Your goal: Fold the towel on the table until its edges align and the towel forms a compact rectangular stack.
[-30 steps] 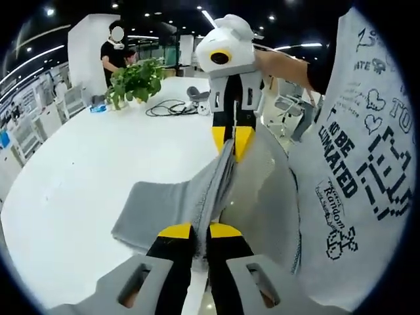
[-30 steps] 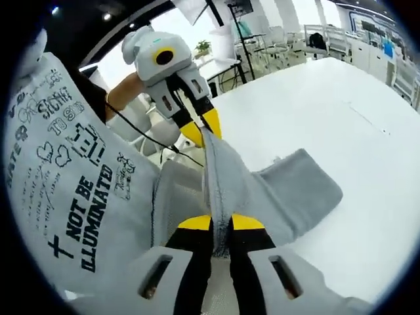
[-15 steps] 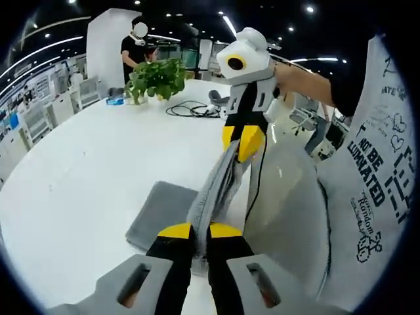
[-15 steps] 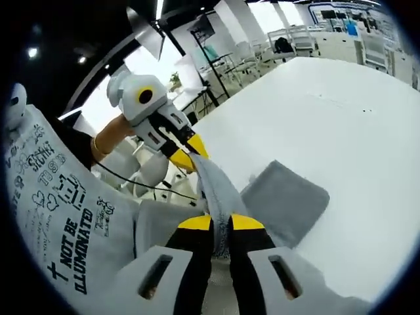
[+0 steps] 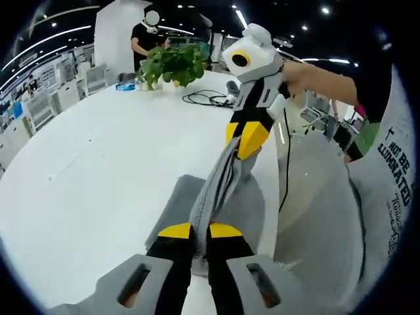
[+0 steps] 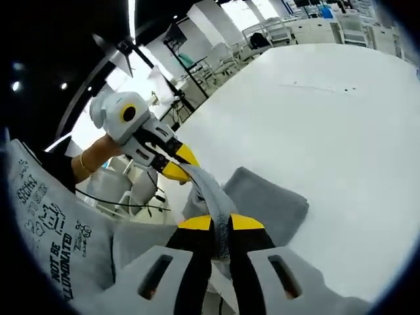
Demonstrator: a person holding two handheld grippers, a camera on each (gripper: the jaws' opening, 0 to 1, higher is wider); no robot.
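Towel [image 5: 216,187] hangs between our two grippers, its held edge stretched taut from one to the other, while its lower part lies folded on the white table [image 5: 98,157] near the edge closest to us. Our left gripper [image 5: 199,231] has its jaws pinched shut on one end of that edge, and our right gripper [image 6: 221,223] is clamped on the other end; each shows in the other's view, yellow tips biting the grey cloth. Far down the table stand a plant [image 5: 172,64] and a coil of black cable [image 5: 209,99], well clear of the towel; a person [image 5: 148,39] stands behind the plant. Our printed shirt [image 6: 49,223] crowds the near side. Compared with a second ago, more of the towel seems to rest flat on the table, though the fisheye makes this hard to judge.
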